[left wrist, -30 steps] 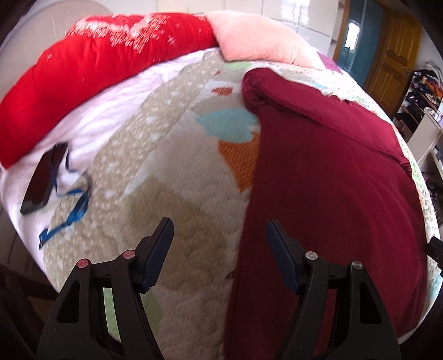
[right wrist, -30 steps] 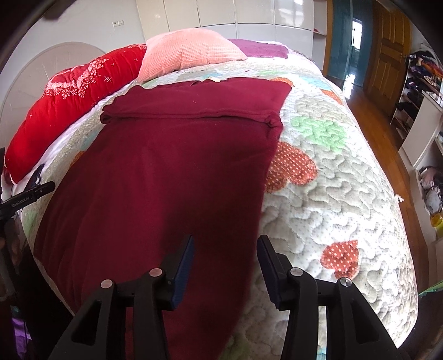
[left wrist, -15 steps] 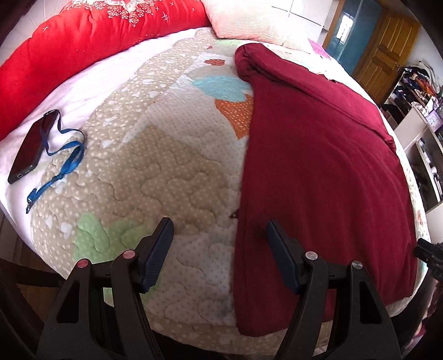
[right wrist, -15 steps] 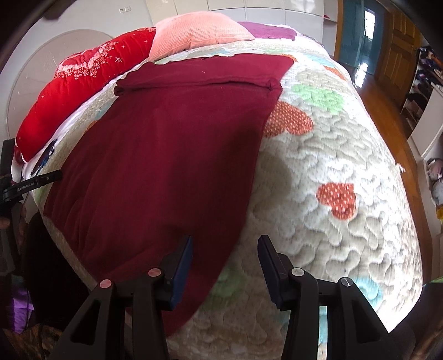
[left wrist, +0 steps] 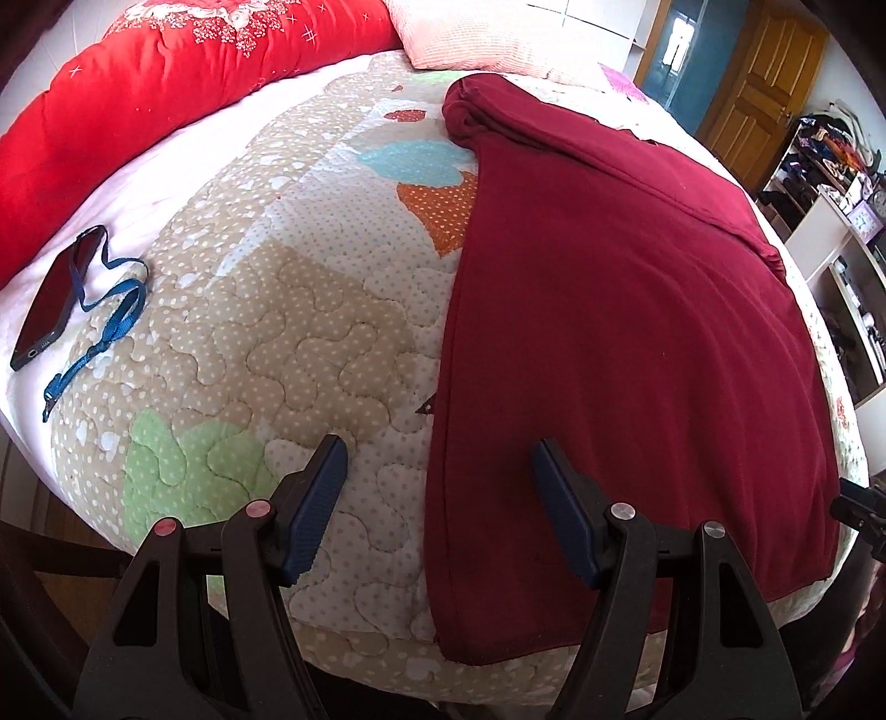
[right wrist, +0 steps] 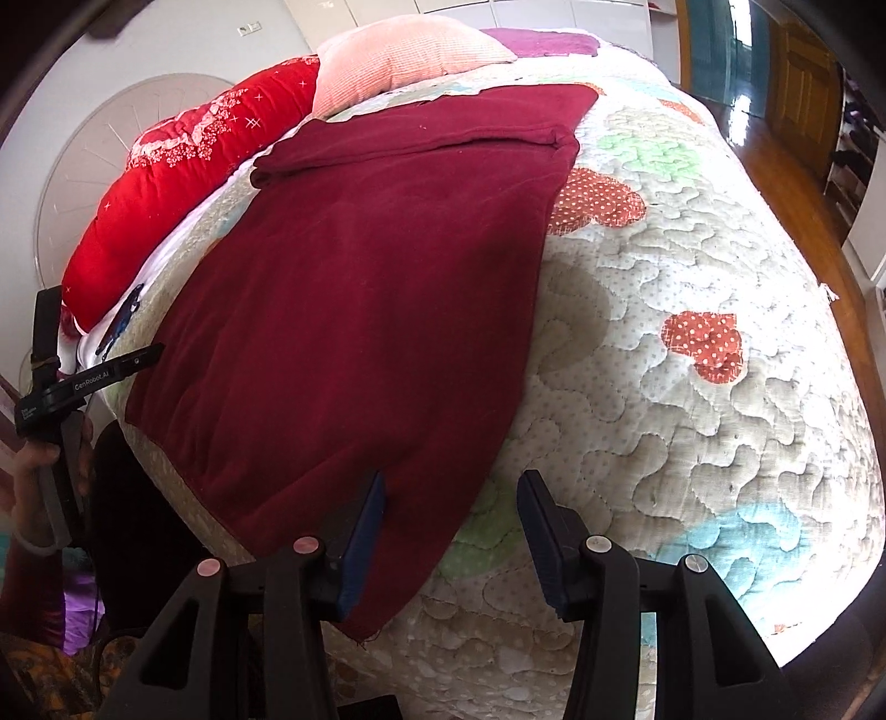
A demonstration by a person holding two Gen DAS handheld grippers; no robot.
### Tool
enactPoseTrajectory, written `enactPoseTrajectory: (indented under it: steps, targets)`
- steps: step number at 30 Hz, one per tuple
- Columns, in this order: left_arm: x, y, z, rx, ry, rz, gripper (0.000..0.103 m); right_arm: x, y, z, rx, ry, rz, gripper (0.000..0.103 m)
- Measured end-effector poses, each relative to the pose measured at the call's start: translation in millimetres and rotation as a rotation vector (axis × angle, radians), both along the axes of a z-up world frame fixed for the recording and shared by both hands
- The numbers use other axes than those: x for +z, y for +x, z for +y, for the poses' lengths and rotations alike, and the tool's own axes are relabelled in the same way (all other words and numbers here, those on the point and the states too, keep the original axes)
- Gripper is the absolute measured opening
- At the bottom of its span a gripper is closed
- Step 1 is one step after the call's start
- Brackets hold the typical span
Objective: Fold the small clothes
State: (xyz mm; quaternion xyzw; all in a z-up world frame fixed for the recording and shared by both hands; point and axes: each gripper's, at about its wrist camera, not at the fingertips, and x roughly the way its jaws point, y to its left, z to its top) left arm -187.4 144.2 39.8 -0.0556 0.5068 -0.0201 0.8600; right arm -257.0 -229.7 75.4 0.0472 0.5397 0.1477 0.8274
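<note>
Both tools hang over the near edge of the bed with their jaws spread and nothing between them. Seen from its own camera, the left tool [left wrist: 440, 471] straddles the left hem of the dark red garment [left wrist: 626, 310]: its right finger is over the cloth and its left finger over the bare quilt [left wrist: 288, 310], though whether either touches cannot be told. From the right wrist camera, the right tool [right wrist: 451, 501] sits above the garment's [right wrist: 365, 310] near right corner, left finger over the red fabric, right finger over the quilt [right wrist: 692, 288]. The garment lies spread flat along the bed, running from about 6 o'clock up toward 12 in the right view, with a folded-over band across its far end and its near corner drooping over the mattress edge. At 12 o'clock beyond it sits a pink pillow [right wrist: 410, 50], and at 10 o'clock a red blanket [right wrist: 183, 166] is rolled along the bed's side. In the left view a phone [left wrist: 52, 307] with a blue lanyard [left wrist: 105, 321] lies on white sheet at 9 o'clock, well apart from the garment. The left tool [right wrist: 83, 382], held in a hand [right wrist: 33, 476], shows at 9 o'clock in the right view.
</note>
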Motion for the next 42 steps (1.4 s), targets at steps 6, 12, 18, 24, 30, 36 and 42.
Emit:
enactPoseTrajectory:
  steps: [6,12,18,24,30,36,42]
  targets:
    - [-0.9,-5.2,-0.7,-0.020,-0.001,0.016,0.070,-1.2,-9.1,-1.6,0.012,0.031,0.022,0.048]
    - [-3.6,-10.3,-5.2,-0.028,0.028,0.006,0.070,-4.7,-11.9,-2.8,0.014,0.045,0.028,0.049]
    - [-2.5,-14.4,-4.9,-0.043,0.021,0.027,0.070,-4.7,-13.3,0.3,0.024,0.052,0.029,0.050]
    - [-3.5,-22.2,-4.7,-0.048,-0.003,0.035,0.074,-7.2,-15.6,0.8,0.047,0.098,0.047,0.051]
    - [-5.2,-20.2,-8.7,-0.054,-0.022,0.037,0.074,-15.0,-17.3,-1.3,0.045,0.186,0.045,0.052]
    - [-7.7,-20.8,-4.4,-0.083,-0.139,0.041,0.034,-29.6,-21.0,1.9,0.099,0.337,0.092,0.025]
    - [17.0,-12.8,-0.8,-0.099,-0.207,0.024,0.009,-2.4,-5.3,-3.7,0.109,0.455,-0.020,0.011]
